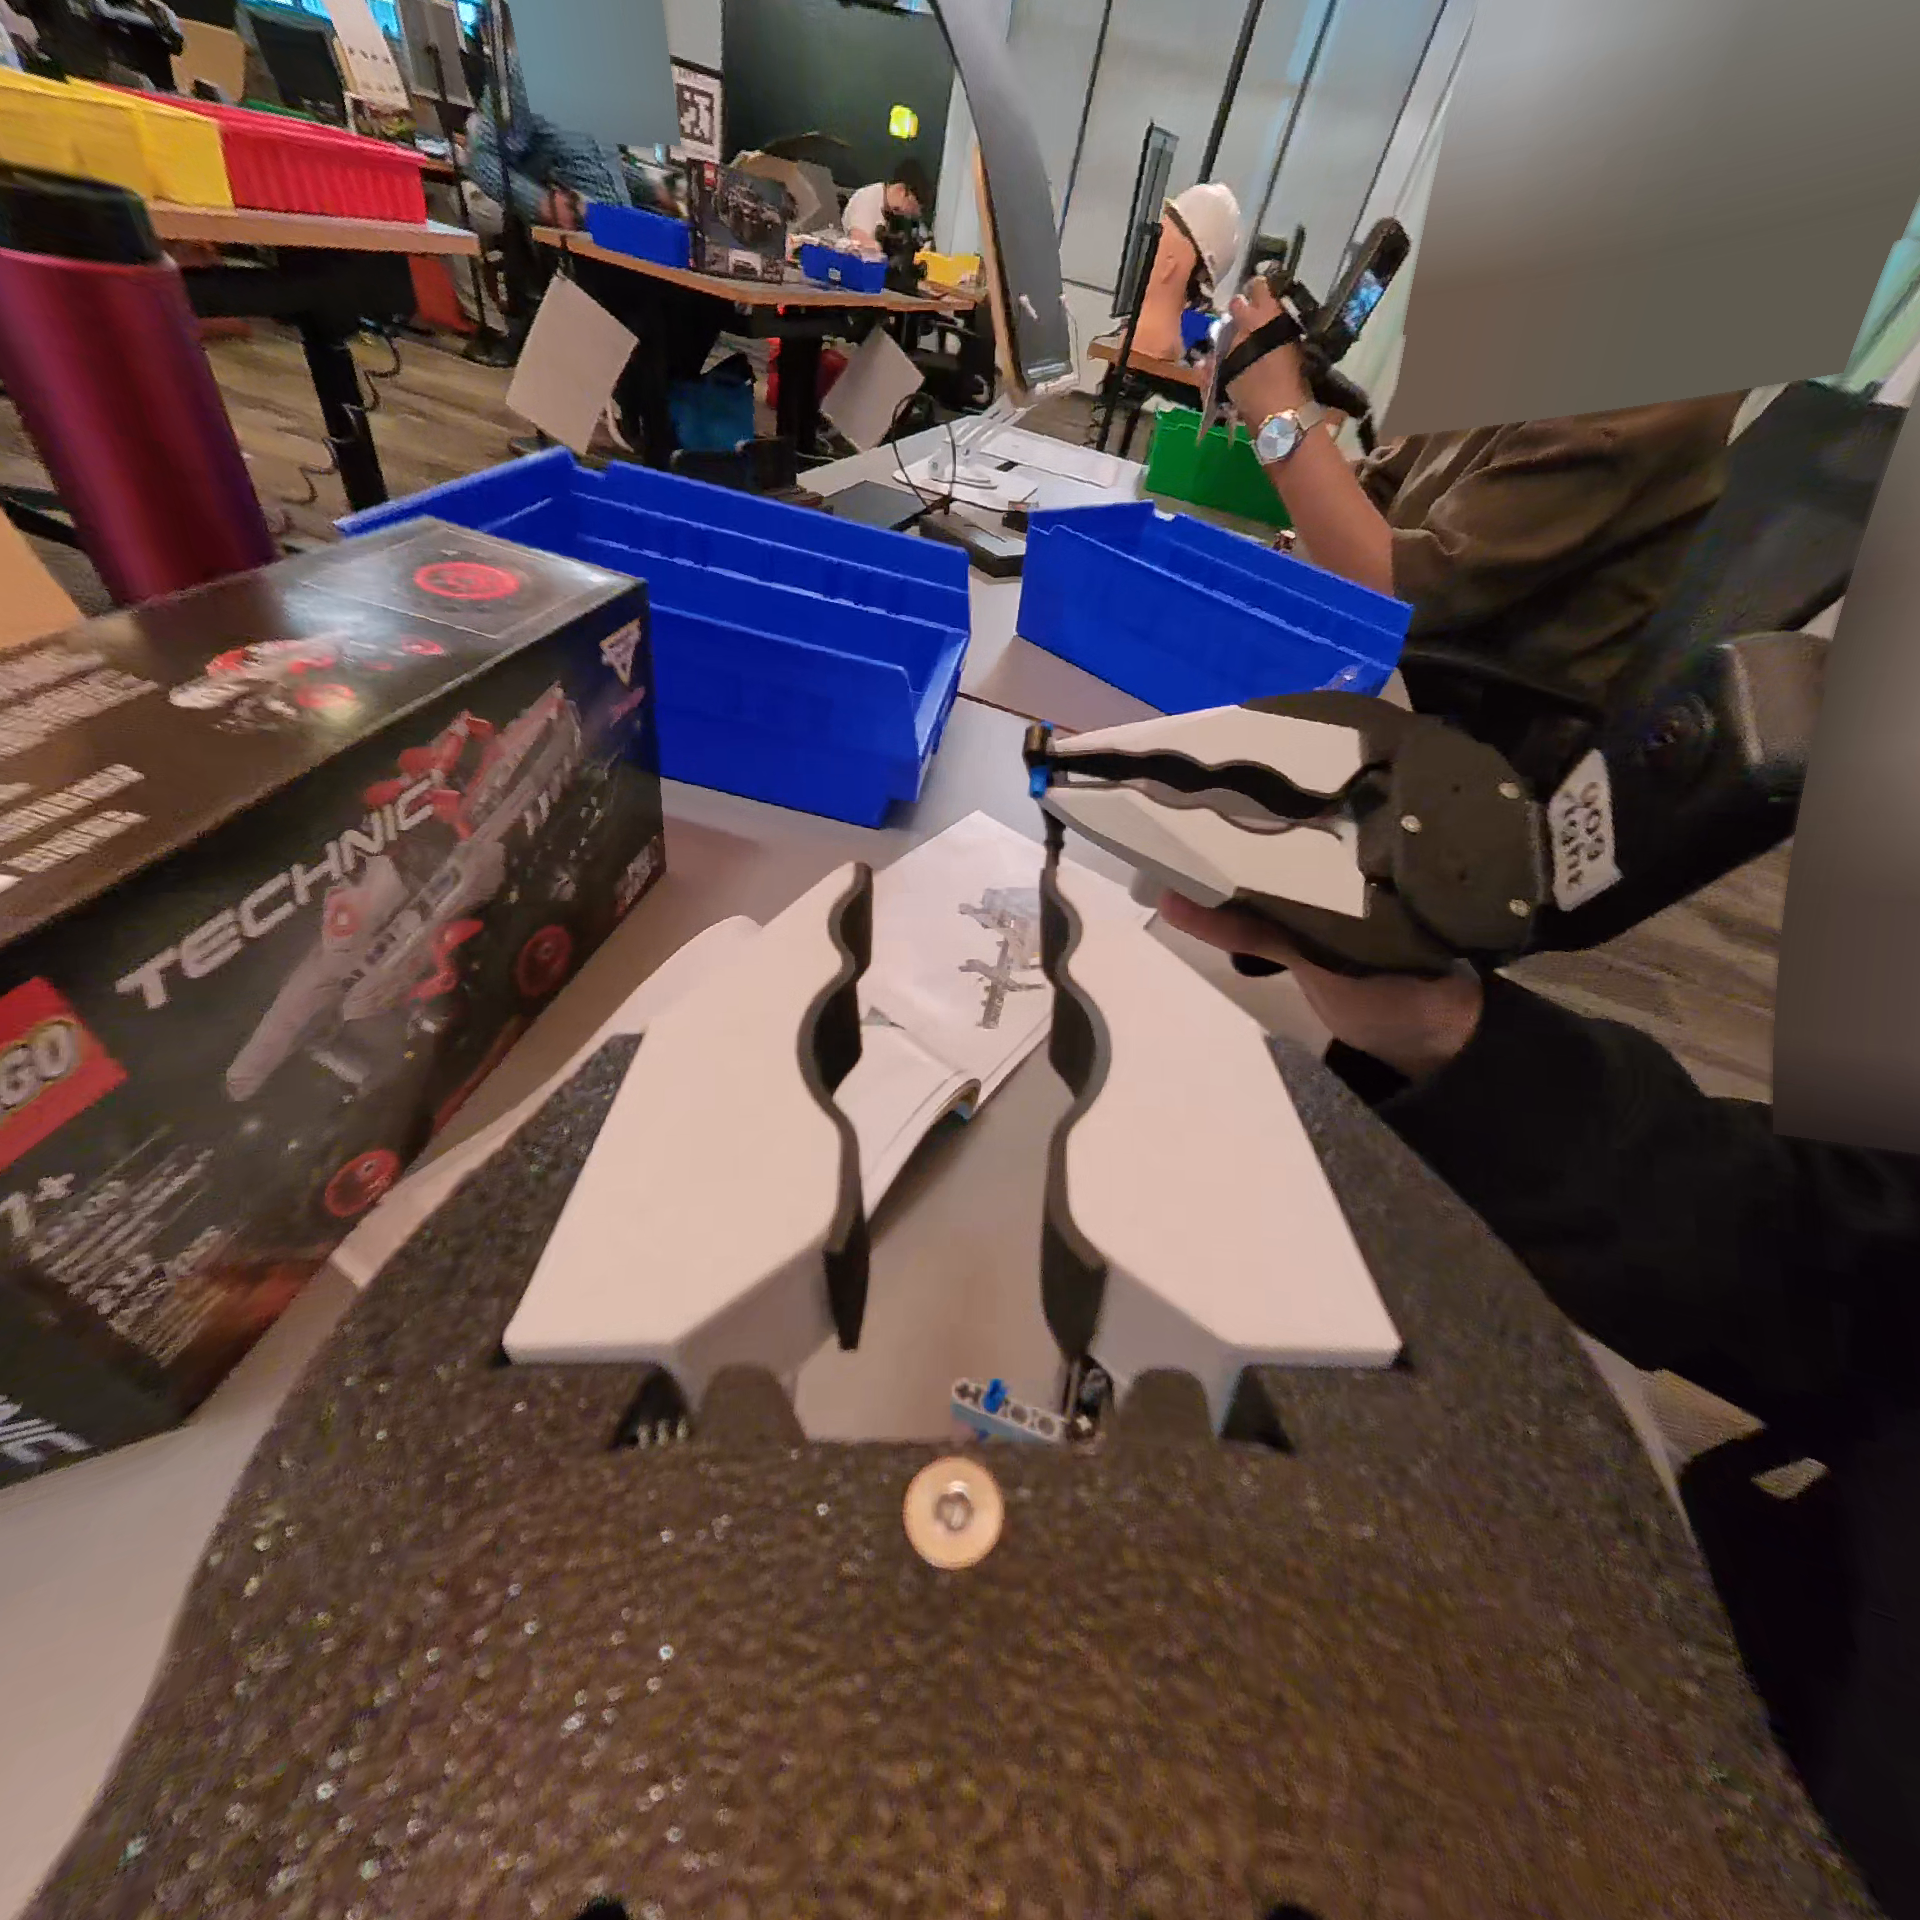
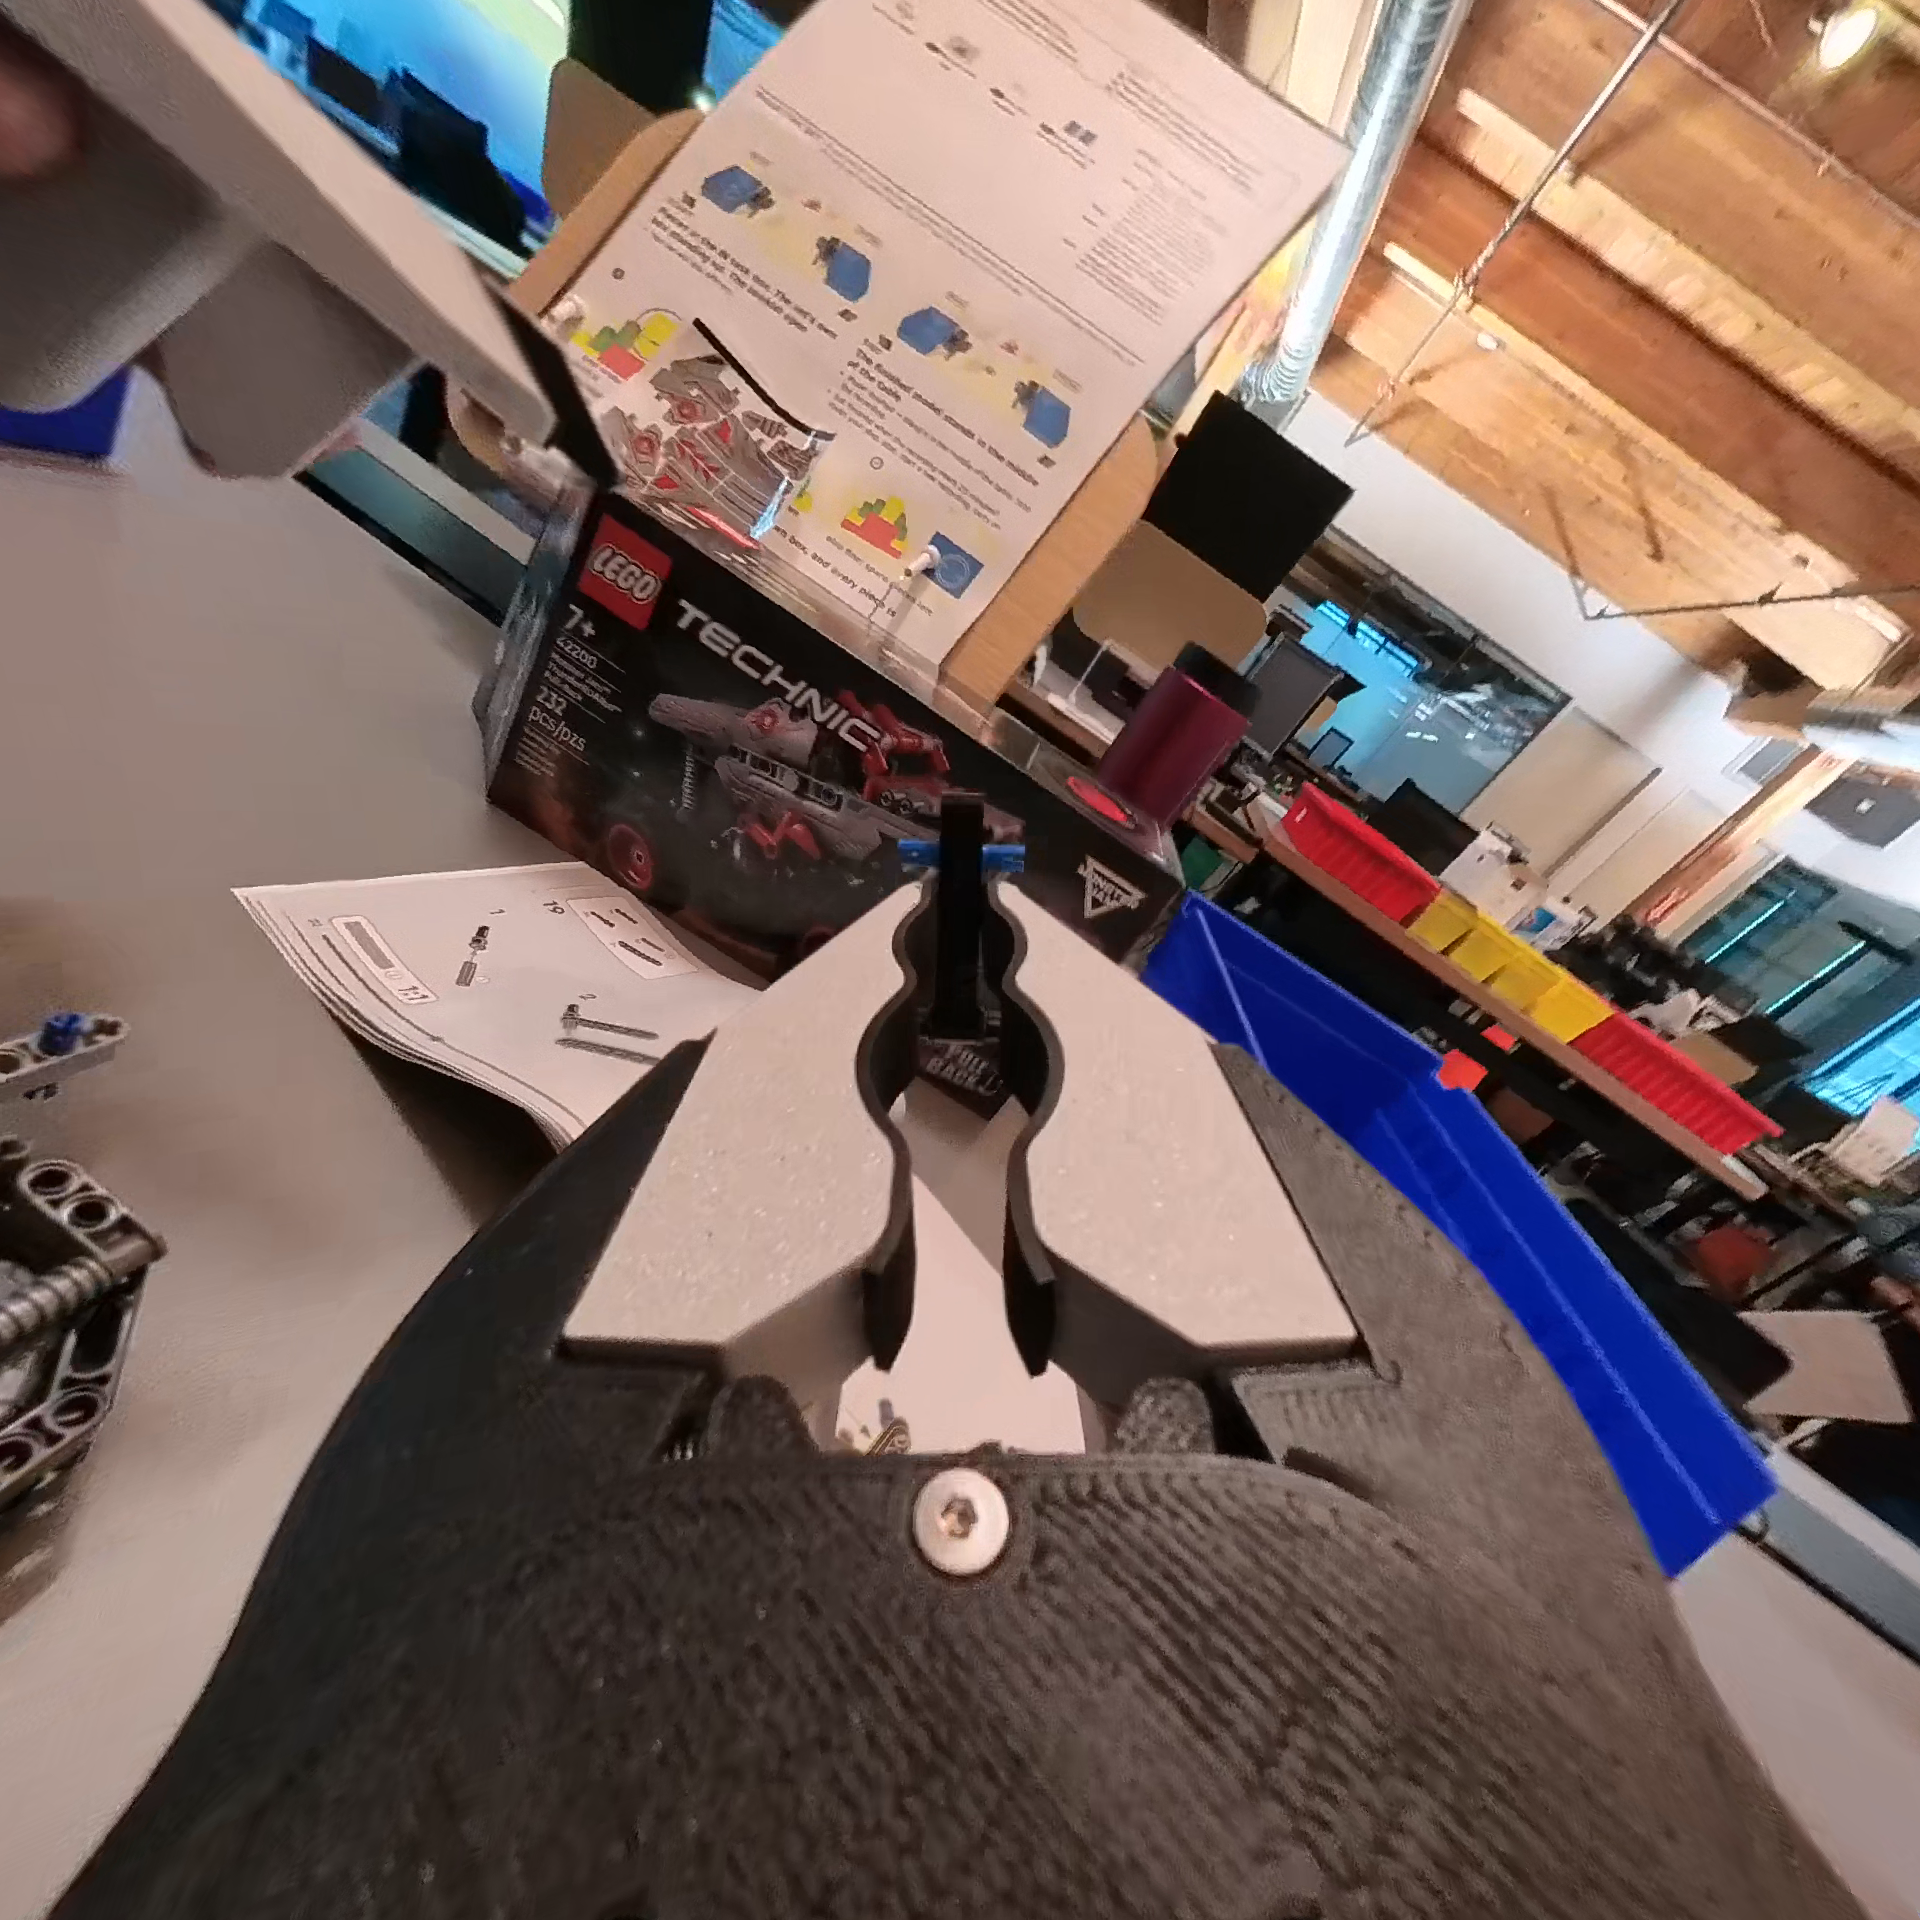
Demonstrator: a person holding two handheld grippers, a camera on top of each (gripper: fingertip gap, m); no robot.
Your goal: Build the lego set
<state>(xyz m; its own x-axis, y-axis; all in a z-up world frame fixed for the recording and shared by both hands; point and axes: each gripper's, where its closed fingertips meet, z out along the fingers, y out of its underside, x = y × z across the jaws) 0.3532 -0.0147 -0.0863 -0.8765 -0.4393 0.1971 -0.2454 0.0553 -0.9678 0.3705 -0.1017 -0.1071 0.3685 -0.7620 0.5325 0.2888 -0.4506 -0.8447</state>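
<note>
- Lego build in progress: its parts are divided between the two tools and the grey tabletop (image 2: pixel 260 675), so the work is at an early or middle step, I judge.
- Right gripper (image 2: pixel 961 914) has its grey fingers pressed together on a slim black beam crossed by a blue pin (image 2: pixel 961 854); it is held up in the air and sticks out past the tips, probably so that the pin ends stay free for joining.
- Left gripper (image 1: pixel 951 914) has its fingers spread, with nothing between them (only the booklet shows through the gap); it hovers above the table and seems ready to take or steady a part.
- Partly built grey and black frame with a metal spring (image 2: pixel 62 1299) lies on the table at the person's left, near the edge of the right wrist view.
- Small light-grey beam with a blue pin (image 1: pixel 1013 1415) lies just under the left tool.
- Open white instruction booklet (image 2: pixel 468 977) lies flat between the two tools, where the step can be read.
- Black printed Lego box (image 1: pixel 312 883) stands behind the booklet, and blue plastic bins (image 1: pixel 790 644) wait behind for loose parts.
</note>
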